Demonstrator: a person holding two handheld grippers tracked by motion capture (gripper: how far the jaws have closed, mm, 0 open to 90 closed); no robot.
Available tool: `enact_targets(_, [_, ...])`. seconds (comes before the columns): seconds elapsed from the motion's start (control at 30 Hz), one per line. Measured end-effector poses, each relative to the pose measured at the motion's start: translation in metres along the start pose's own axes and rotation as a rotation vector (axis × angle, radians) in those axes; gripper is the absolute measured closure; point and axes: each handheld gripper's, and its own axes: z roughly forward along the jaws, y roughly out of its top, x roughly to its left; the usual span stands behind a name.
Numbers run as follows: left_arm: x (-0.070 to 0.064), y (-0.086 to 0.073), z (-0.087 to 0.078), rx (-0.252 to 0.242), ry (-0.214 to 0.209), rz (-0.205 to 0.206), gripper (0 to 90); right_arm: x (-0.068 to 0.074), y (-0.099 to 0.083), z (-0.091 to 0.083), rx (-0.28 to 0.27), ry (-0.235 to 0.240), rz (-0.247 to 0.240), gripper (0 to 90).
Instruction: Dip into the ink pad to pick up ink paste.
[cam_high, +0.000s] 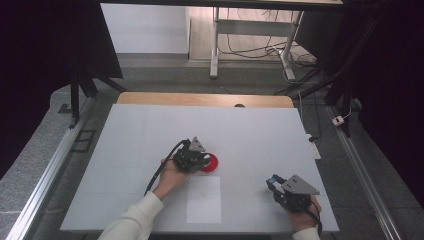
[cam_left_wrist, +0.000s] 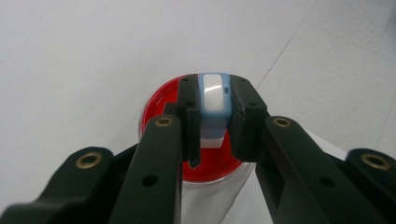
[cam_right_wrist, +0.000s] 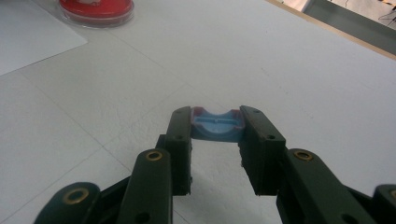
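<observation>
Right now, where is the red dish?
The red dish lies near the table's middle in the high view, under the left gripper, beside the paper sheet.

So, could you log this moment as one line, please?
left gripper: shut on blue-white piece over red dish | right gripper: shut on blue part
</observation>
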Motion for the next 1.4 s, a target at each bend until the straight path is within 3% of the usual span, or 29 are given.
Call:
enact_targets(0.33, [-0.002, 0.000, 0.000, 0.001, 0.014, 0.010, 75.8, 0.001, 0.000, 0.000, -0.001, -0.001, -0.001, 65.1])
enact_targets(0.83, [-0.001, 0.000, -0.003, -0.024, 0.005, -0.006, 75.6, 0.000, 0.001, -0.001, -0.009, -0.002, 0.003, 65.1])
enact_targets(1.4, [0.004, 0.006, -0.030, -0.142, -0.046, -0.048, 75.5, -0.001, 0.000, -0.001, -0.009, -0.004, 0.001, 65.1])
